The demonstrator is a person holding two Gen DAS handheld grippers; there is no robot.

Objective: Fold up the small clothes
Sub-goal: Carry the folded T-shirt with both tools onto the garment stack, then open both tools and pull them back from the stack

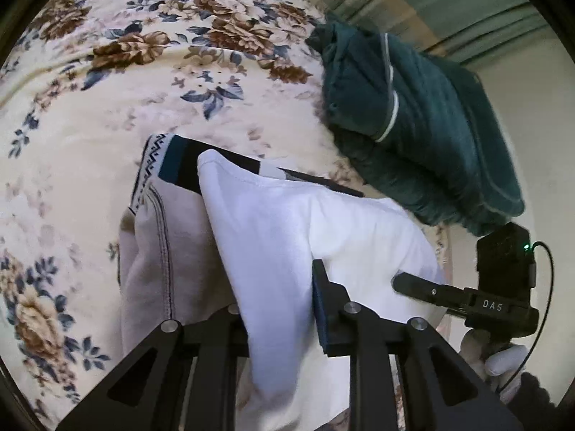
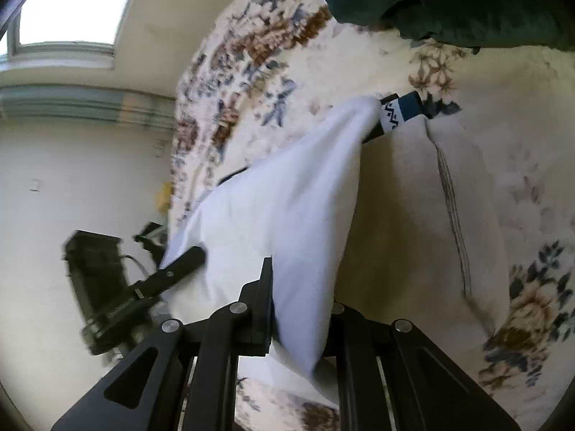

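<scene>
A small white garment (image 1: pixel 305 222) hangs stretched between both grippers above a floral bedspread (image 1: pixel 90 82). My left gripper (image 1: pixel 276 287) is shut on one edge of it; the cloth covers the left finger. My right gripper (image 2: pixel 302 287) is shut on the other edge, with the fabric draped over its right finger. Each gripper shows in the other's view: the right gripper (image 1: pixel 406 282) at the right side, the left gripper (image 2: pixel 194 255) at the left side. Below lies a beige garment (image 1: pixel 151 251) with dark stitching and a black, teal and white patterned band (image 1: pixel 161 158).
A folded dark green garment (image 1: pixel 413 125) with a pale stripe lies at the bedspread's far right edge, also the dark green garment (image 2: pixel 449 0) at top. A gloved hand (image 1: pixel 503 359) holds the right gripper. A pale wall (image 2: pixel 72 179) and a window (image 2: pixel 72 0) lie beyond the bed.
</scene>
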